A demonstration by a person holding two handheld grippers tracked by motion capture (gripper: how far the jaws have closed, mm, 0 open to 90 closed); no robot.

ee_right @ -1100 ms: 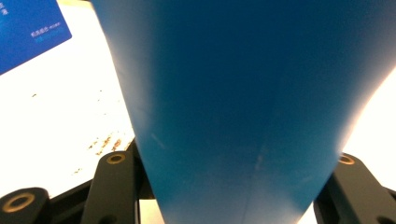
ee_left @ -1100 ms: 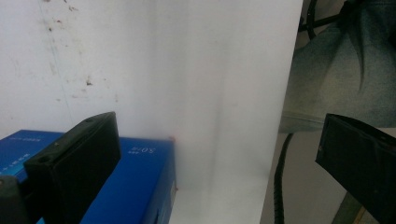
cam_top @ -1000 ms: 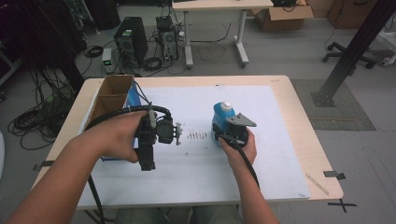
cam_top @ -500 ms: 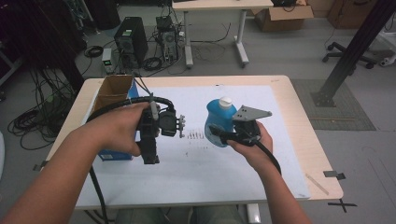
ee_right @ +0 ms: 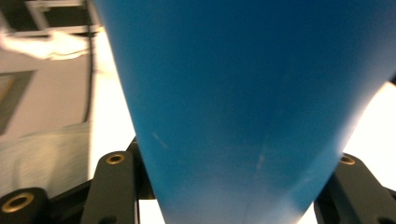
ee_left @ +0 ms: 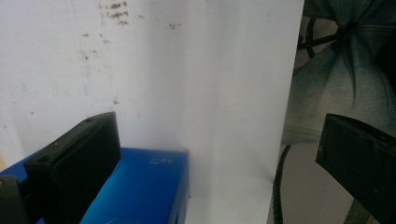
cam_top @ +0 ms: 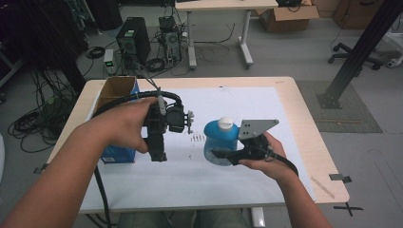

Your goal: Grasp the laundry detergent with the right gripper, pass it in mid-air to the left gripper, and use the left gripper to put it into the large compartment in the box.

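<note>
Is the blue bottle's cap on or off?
On. A white cap sits atop the bottle, held by the right gripper.

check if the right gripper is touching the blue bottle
Touching. In the right gripper view the blue bottle sits pressed between both black jaws of the right gripper; the high view shows them clamped around its lower body.

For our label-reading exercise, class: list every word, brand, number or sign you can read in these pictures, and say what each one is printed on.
No text here can be read with confidence.
Blue box: a small pale print near its top edge in the left gripper view, too blurred to read.
Blue bottle: no label visible on it, in the high view or up close in the right gripper view.
White sheet: small dark marks near its middle, too small to tell whether they are writing.
</note>
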